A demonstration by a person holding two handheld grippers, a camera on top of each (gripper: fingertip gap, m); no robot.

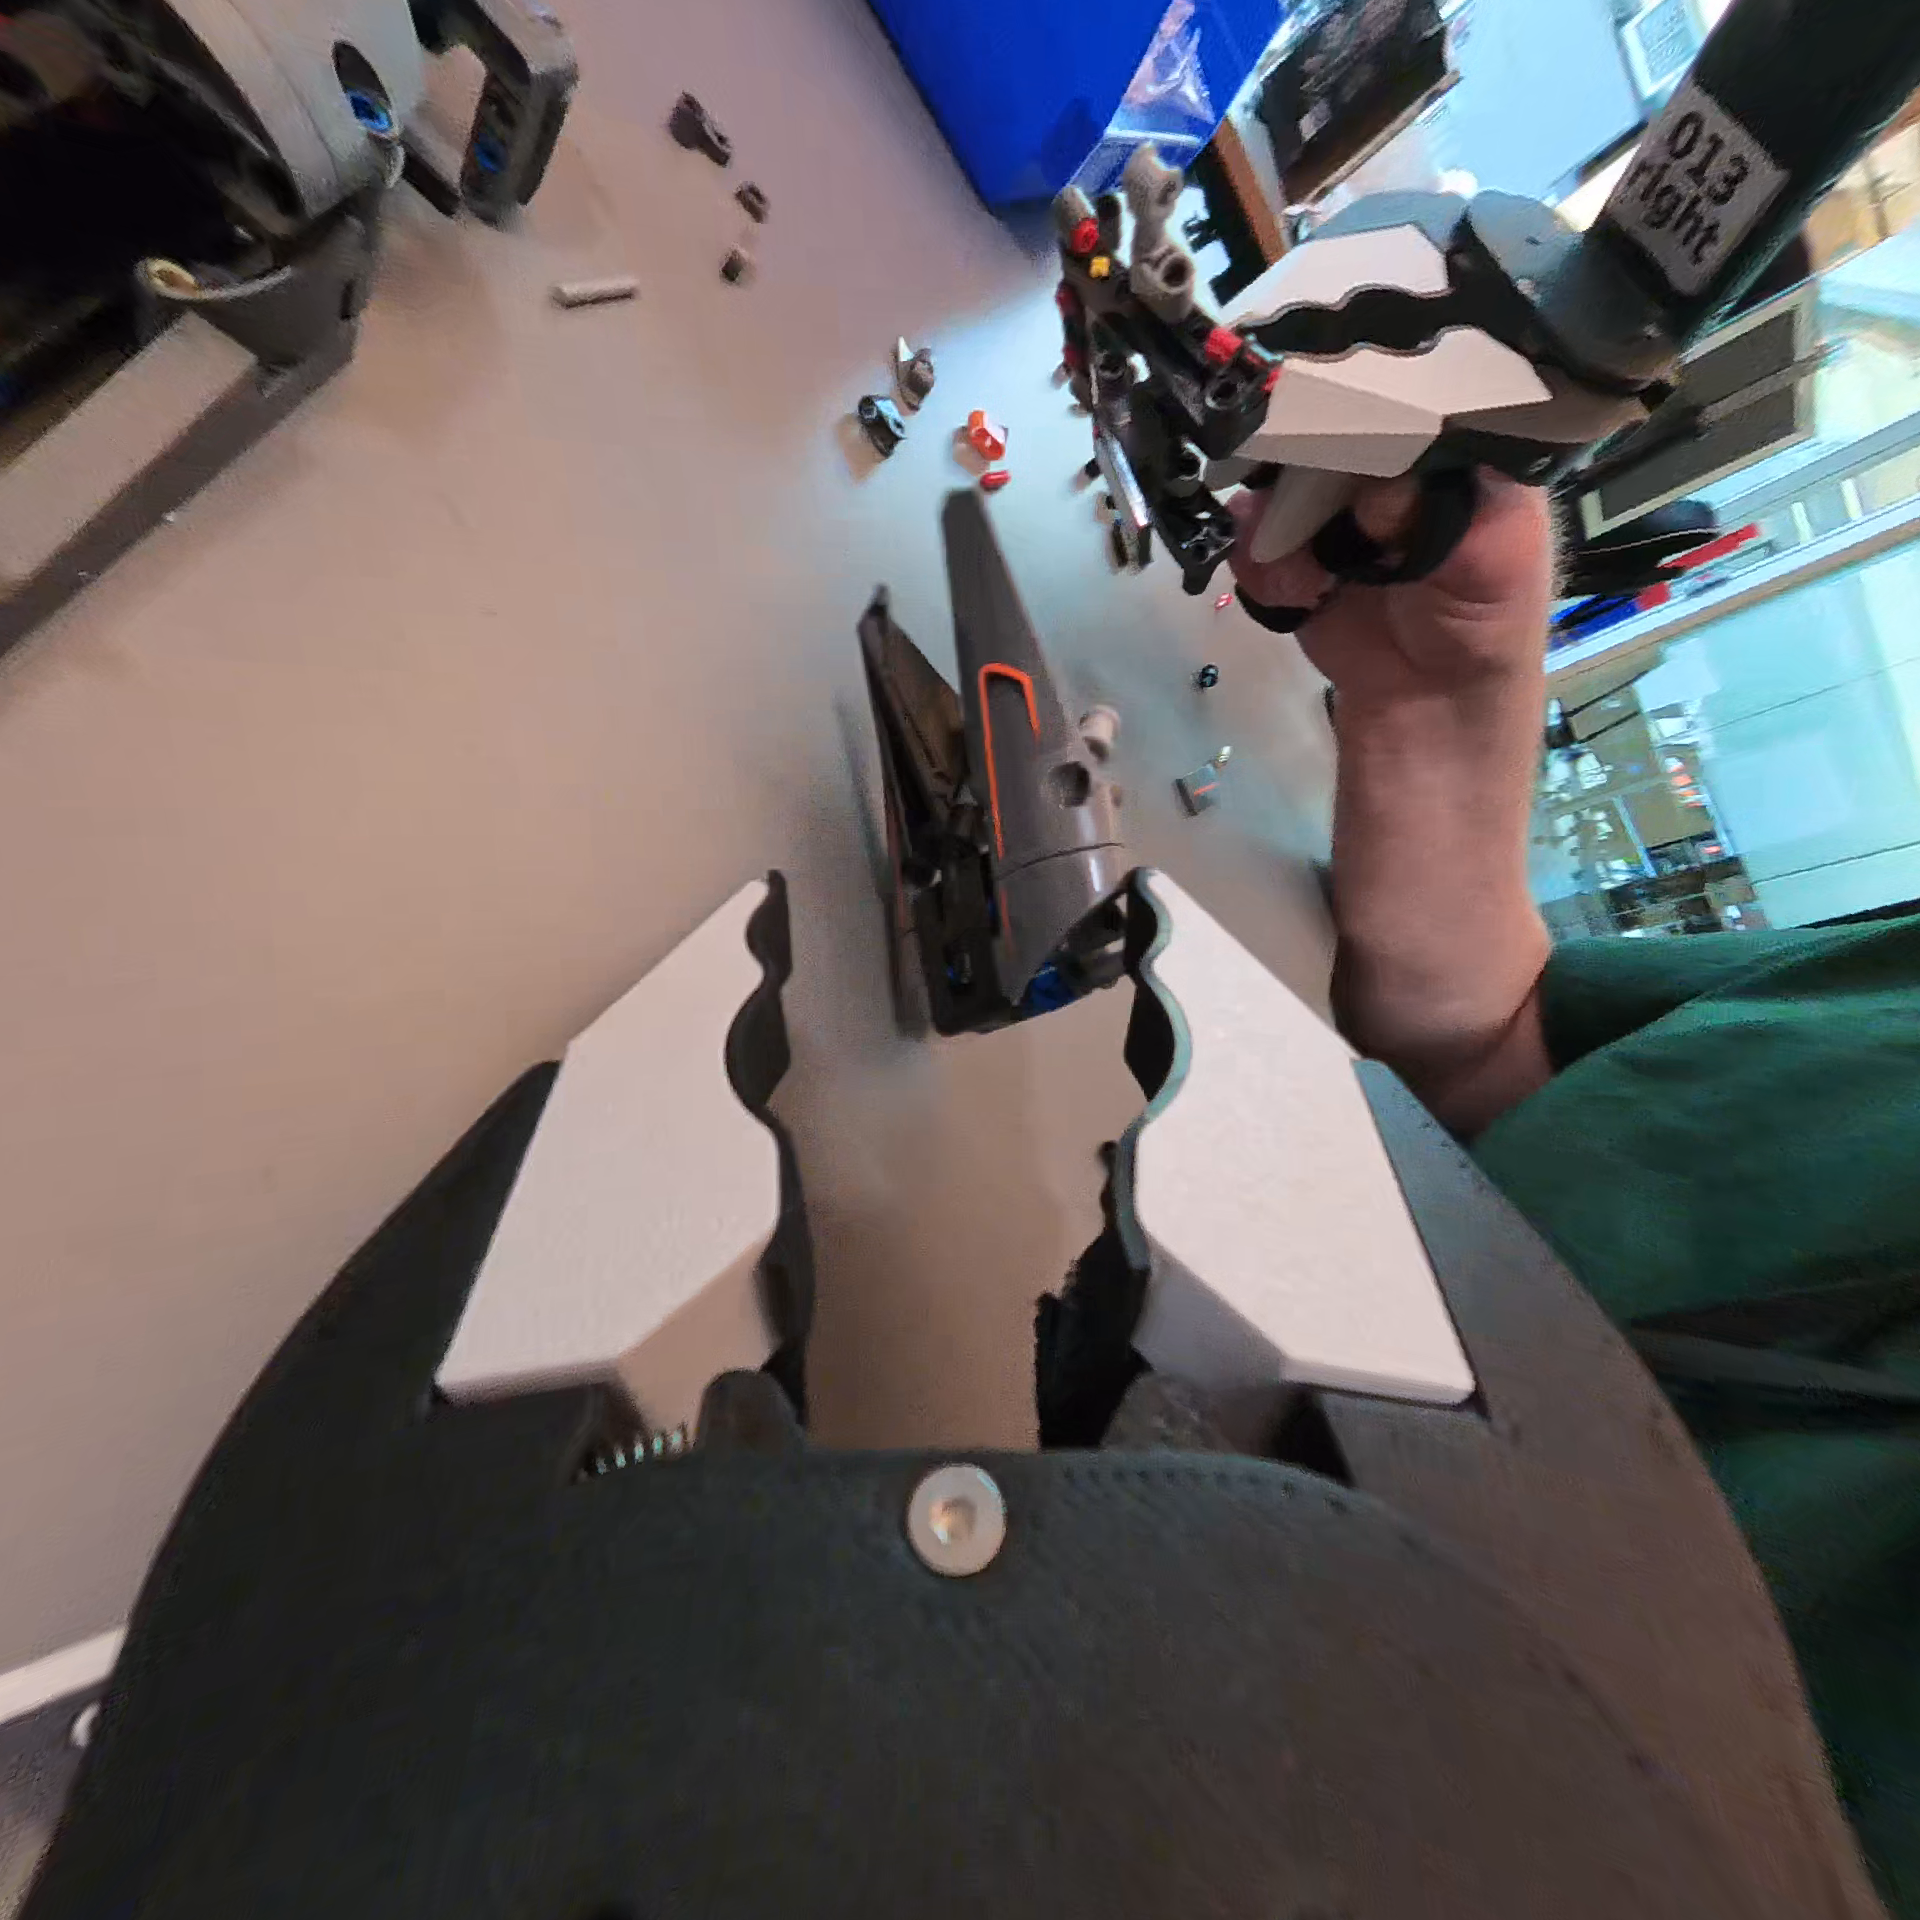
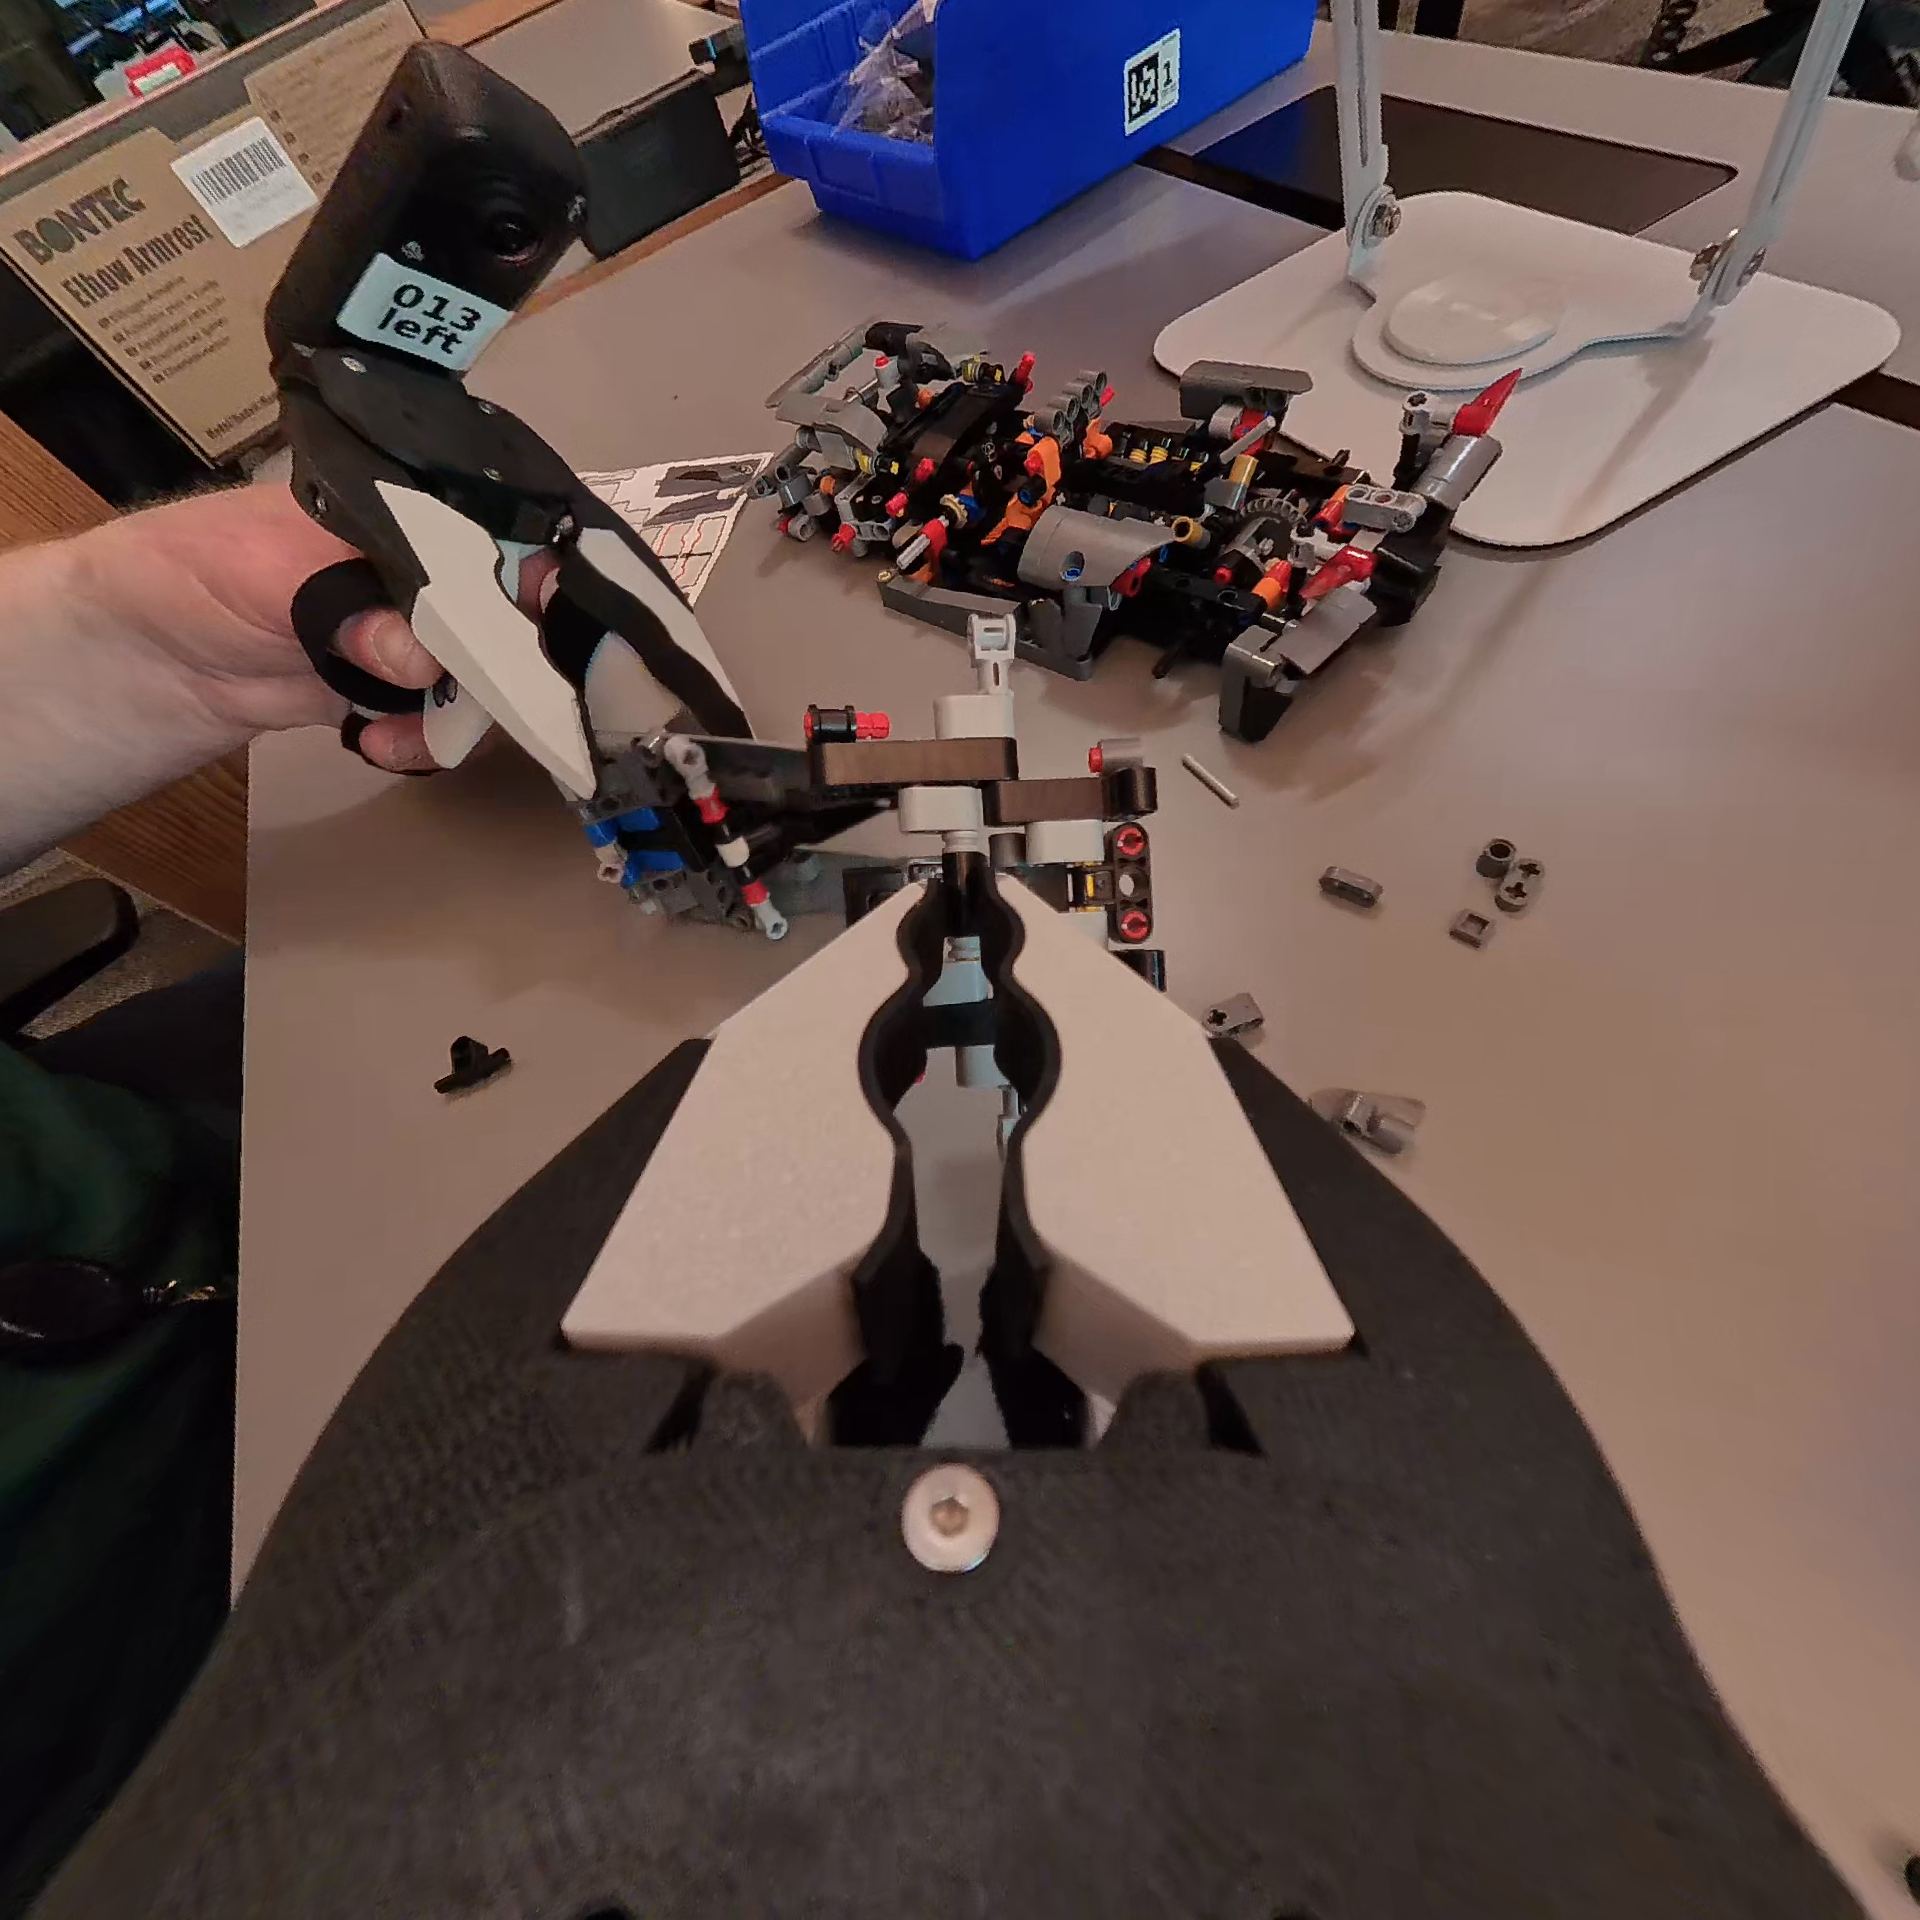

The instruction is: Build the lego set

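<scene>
My right gripper (image 2: 961,883) is shut on a small sub-assembly of black beams with white and red pins (image 2: 966,774), held above the table; it also shows in the left wrist view (image 1: 1153,395), gripped by the right gripper (image 1: 1252,369). My left gripper (image 1: 956,904) is open and low over the table. A long dark grey panel assembly with an orange stripe (image 1: 1008,769) lies just ahead of it, its near end touching the right fingertip (image 1: 1143,904). In the right wrist view the left gripper (image 2: 655,748) stands over that assembly's blue-pinned end (image 2: 665,842).
The large car chassis (image 2: 1122,520) sits at the back beside a white stand base (image 2: 1538,343). A blue bin (image 2: 997,104), a sticker sheet (image 2: 675,509) and a cardboard box (image 2: 135,260) lie beyond. Loose small grey, black and red pieces (image 2: 1351,885) (image 1: 982,431) are scattered about. Left tips to right tips: about 12 cm.
</scene>
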